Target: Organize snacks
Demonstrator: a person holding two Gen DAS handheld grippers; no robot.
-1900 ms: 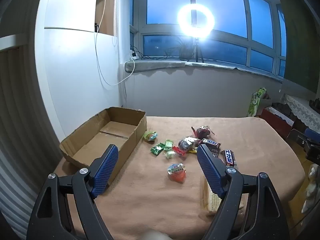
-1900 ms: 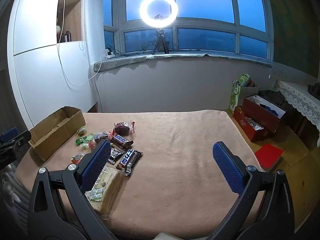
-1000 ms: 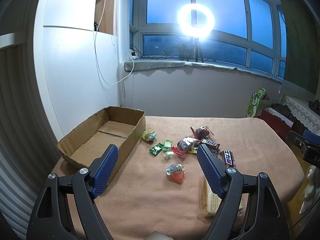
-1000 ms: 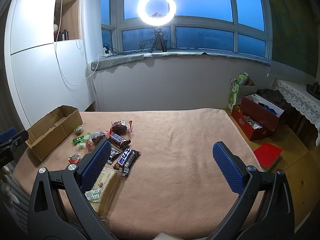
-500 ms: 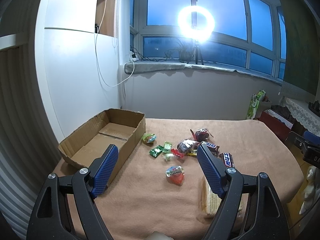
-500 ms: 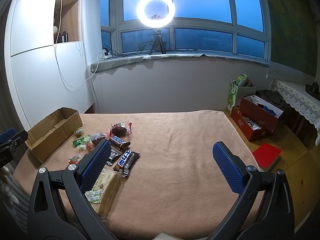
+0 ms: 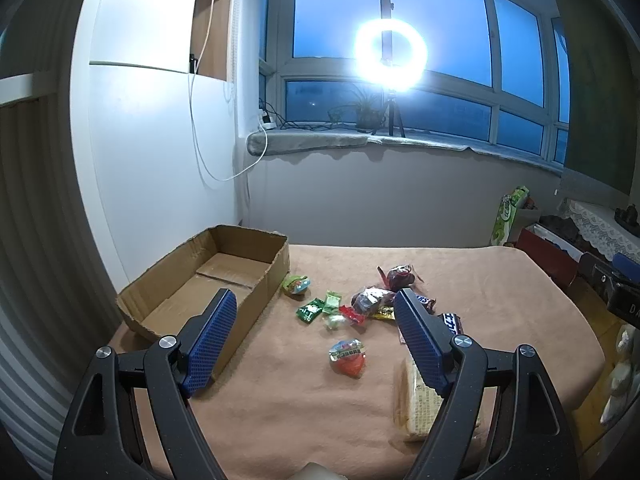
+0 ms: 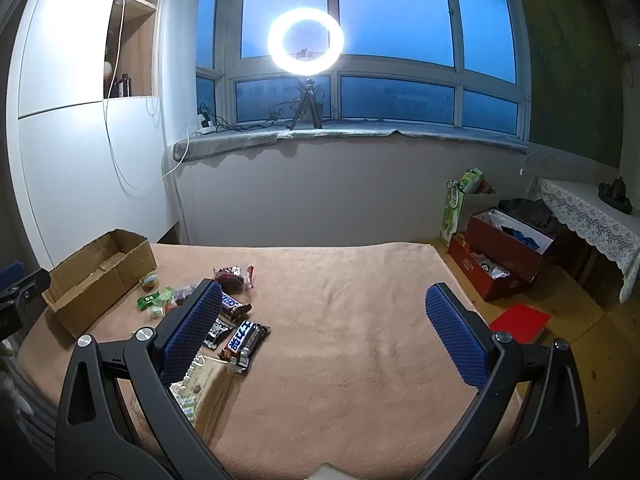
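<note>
Brown cardboard box [image 7: 208,280] is sitting open at the left end of the table [image 7: 500,280], with nothing in it. The snacks [image 7: 360,304] are lying in a loose pile on the cloth just to the right of the box. I am holding my left gripper [image 7: 316,340] wide apart above the near snacks, gripping nothing. I am holding my right gripper [image 8: 324,336] wide too, over bare cloth. A wafer pack [image 8: 200,380] is lying nearest me.
</note>
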